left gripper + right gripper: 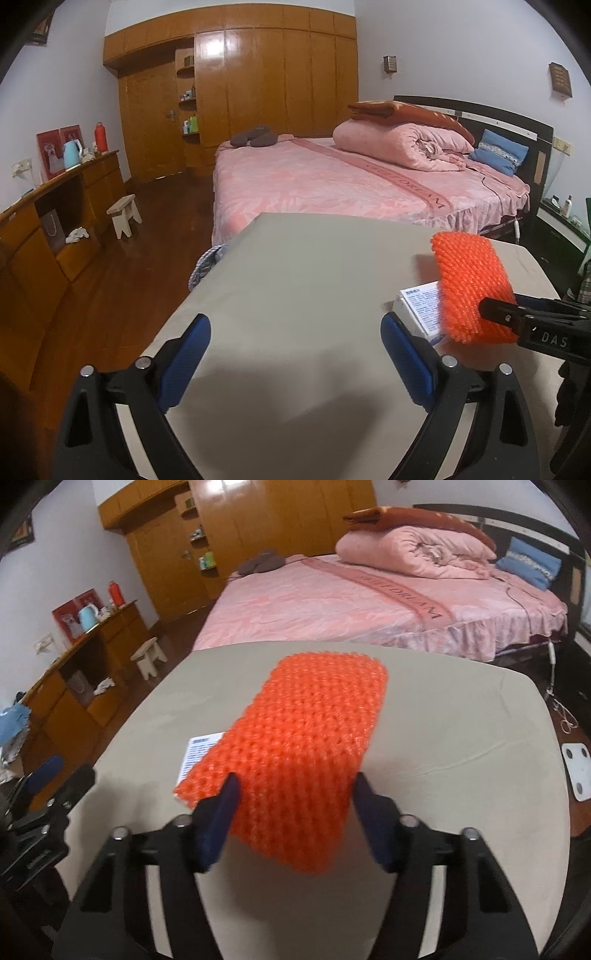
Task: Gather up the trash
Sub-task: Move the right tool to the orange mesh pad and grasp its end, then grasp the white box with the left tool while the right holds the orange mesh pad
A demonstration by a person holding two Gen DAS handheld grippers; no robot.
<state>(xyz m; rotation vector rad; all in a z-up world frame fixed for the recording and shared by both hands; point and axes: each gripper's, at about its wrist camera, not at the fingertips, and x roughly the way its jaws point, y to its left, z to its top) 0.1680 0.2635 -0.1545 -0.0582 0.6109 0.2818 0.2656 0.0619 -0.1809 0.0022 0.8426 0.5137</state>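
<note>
Lying under the orange net pad [310, 760] is a small white box [419, 308], both on my gray table [295, 280], with the pink bed [332, 181] behind. Lots of bare table is left. My right tongs [291, 801] pinch the pad's near end; my left tongs [295, 354] are spread, holding nothing.

Net [306, 753]: bright orange, bumpy mesh. Box [419, 308] under net: white, tiny print. Table [295, 273]: plain grey. Pads [186, 362]: blue. Bed [332, 177] behind table: pink, leaf pattern. Pillow [498, 151]: blue. Wardrobe [266, 74]: shiny brown.
</note>
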